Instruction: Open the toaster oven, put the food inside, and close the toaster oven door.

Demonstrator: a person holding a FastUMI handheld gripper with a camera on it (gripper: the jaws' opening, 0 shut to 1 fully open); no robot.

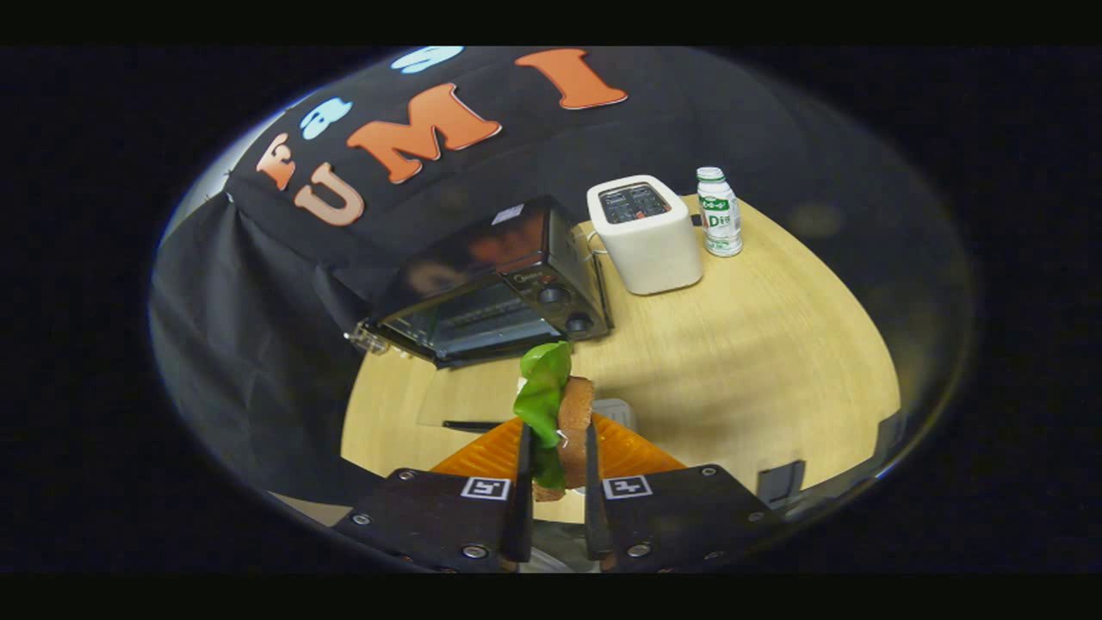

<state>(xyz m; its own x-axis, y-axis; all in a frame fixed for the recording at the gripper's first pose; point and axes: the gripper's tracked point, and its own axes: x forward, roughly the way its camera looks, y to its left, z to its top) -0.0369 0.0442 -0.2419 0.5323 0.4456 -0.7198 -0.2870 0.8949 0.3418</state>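
Wooden bench [775, 362], black cloth behind. Jaws [553, 482]: nearly closed, clamped on sandwich [564, 413] with lettuce, held upright above orange plate [633, 452]. Beyond: oven [499, 293], black, door down and open. Further back: white toaster [650, 237]; bottle [719, 211] beside it.

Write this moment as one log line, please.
fingers shut on sandwich | above orange plate | oven door open, ahead

Gripper [554, 465] held raised, tilted, fingers [523, 482] drawn close together. Both fingers pressed against sandwich [560, 413] clamped upright between them, its upper part projecting beyond fingertips.
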